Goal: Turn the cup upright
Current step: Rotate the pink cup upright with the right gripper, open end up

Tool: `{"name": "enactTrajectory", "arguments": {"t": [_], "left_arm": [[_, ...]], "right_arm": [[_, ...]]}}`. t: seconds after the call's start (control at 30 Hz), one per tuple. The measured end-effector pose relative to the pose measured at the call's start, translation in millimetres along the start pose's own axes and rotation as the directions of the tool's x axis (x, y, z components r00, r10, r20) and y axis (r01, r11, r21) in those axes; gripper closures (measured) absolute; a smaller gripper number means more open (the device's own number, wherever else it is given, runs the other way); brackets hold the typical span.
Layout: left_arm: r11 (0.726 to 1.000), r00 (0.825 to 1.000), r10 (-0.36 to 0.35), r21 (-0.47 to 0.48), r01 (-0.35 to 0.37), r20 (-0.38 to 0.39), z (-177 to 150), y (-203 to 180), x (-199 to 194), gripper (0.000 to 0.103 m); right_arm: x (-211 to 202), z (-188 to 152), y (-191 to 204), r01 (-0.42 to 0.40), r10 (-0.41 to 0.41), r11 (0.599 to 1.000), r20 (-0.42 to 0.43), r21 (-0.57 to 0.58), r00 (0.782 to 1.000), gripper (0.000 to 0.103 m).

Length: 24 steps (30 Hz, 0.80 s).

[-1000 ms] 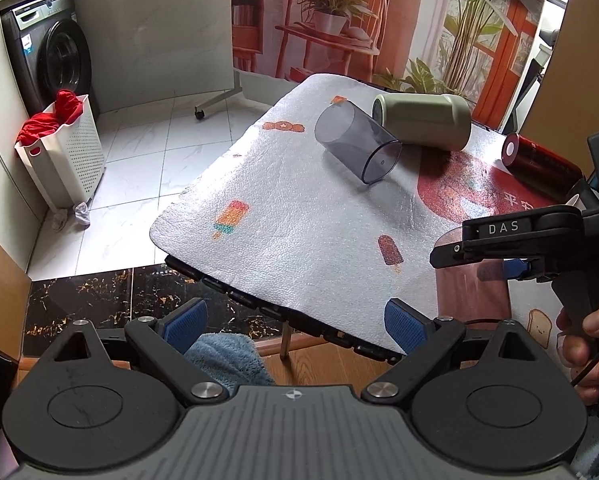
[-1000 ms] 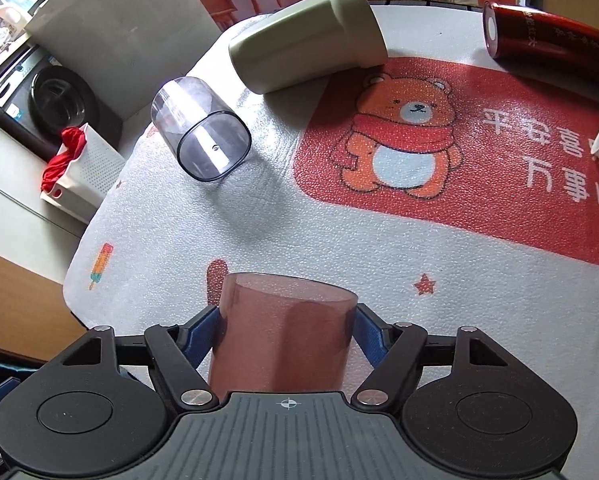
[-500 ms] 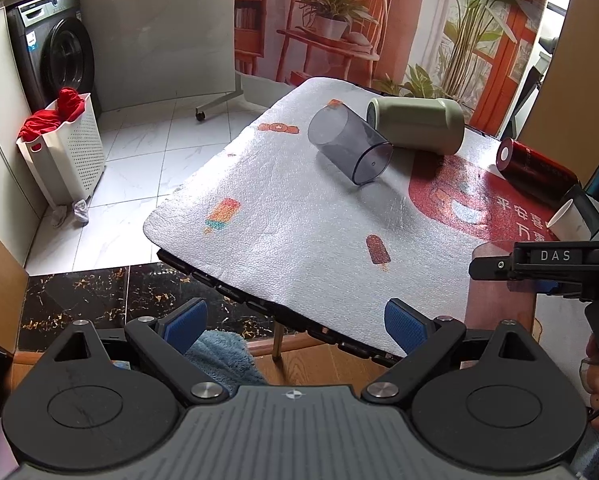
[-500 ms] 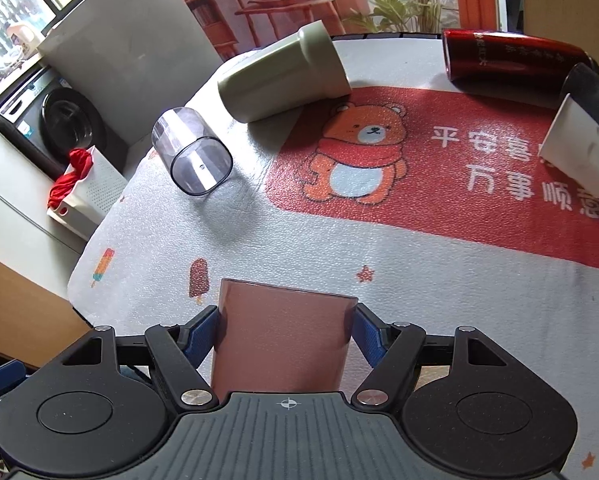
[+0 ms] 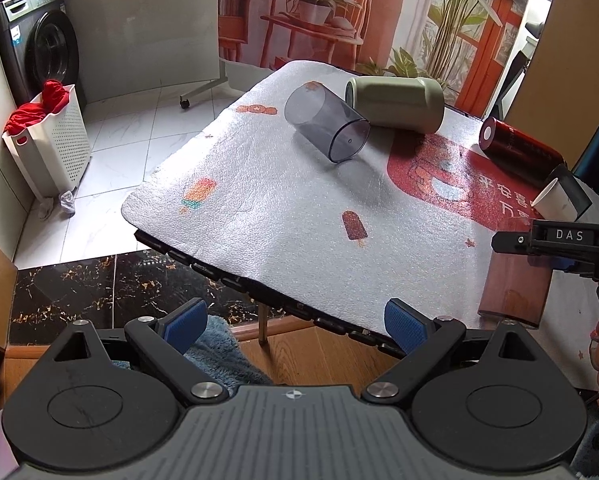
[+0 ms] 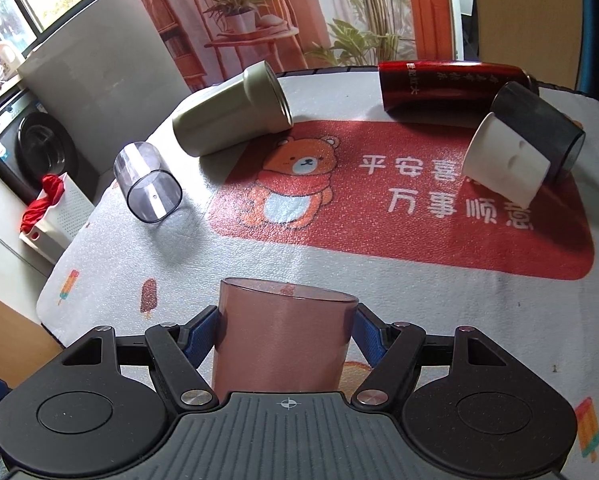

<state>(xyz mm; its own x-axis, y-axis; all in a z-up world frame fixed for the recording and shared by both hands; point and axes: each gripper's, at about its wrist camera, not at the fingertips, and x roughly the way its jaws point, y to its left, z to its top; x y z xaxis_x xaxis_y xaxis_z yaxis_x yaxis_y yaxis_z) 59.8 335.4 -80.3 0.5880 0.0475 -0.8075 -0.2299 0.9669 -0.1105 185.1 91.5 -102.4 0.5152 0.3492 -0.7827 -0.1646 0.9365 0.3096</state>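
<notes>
The right tongs (image 6: 285,332) were clenched on a translucent reddish-brown plastic cup (image 6: 283,340), their blue pads (image 6: 201,336) pressed against its two sides just below the rim. The cup stood upright between them, its open mouth facing up, near the front edge of the surface (image 6: 339,272), which was covered by a white padded mat printed with ice lollies and a red panel bearing a cartoon bear. In the left wrist view the same cup (image 5: 513,294) appeared at the far right, its base on or just above the mat near the edge; whether it touched could not be told. The right tongs (image 5: 539,240) gripped it around its upper part.

The left tongs (image 5: 295,326) were released, blue pads (image 5: 185,324) wide apart with nothing between them, held off the near edge of the surface and well apart from the cup.

Further back on the mat the other vessels lay on their sides: a clear smoky-grey plastic tumbler (image 6: 147,182) with its mouth towards the cameras, a sage-green cylindrical mug (image 6: 231,114) just beside it, a dark red metallic canister (image 6: 451,84), and a white paper cup (image 6: 505,158) nested in a black sleeve-like cup (image 6: 539,128). On the tiled floor to the left stood a white perforated laundry basket (image 5: 53,144) holding red cloth, next to a front-loading washing machine (image 5: 39,44).
</notes>
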Motion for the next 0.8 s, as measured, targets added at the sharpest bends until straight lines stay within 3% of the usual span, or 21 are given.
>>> {"name": "enactTrajectory", "arguments": {"t": [0.3, 0.8], "left_arm": [[1.0, 1.0, 0.0, -0.008, 0.0, -0.011, -0.6, 1.0, 2.8, 0.006], [1.0, 1.0, -0.006, -0.019, 0.006, -0.012, -1.1, 2.1, 4.6, 0.006]], "right_arm": [[-0.9, 9.7, 15.7, 0.051, -0.047, 0.997, 0.056, -0.066, 0.997, 0.036], [-2.5, 15.7, 35.5, 0.059, -0.045, 0.988, 0.104, -0.14, 0.994, 0.037]]}}
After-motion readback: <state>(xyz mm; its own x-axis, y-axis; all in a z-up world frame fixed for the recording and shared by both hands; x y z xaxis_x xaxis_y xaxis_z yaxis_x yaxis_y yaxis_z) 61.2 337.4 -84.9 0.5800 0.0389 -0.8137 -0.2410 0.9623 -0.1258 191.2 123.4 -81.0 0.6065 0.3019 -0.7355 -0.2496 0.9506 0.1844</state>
